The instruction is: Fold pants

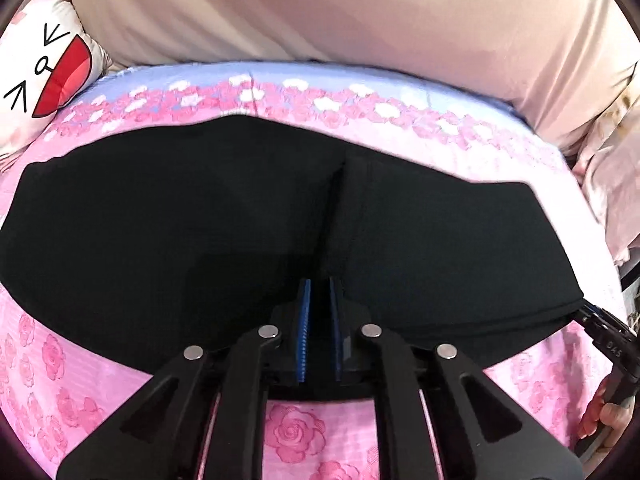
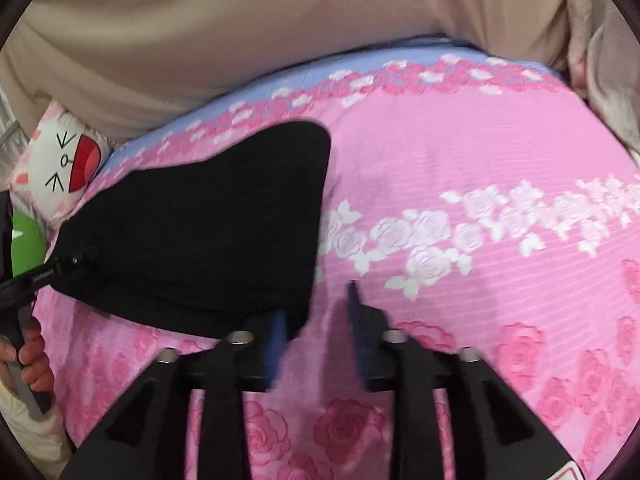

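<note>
On the pink rose-printed ribbed cotton bedsheet (image 2: pixel 460 152) lie matt black knitted cloth pants (image 1: pixel 200 216), beside them matt black plastic grippers with ridged blue rubber pads (image 1: pixel 304 328).

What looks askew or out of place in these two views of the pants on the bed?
Little stands out. The black pants lie fairly flat on the pink floral bedsheet, but their far edge is uneven, with one raised fold line running across the middle. Nothing looks spilled or damaged.
</note>
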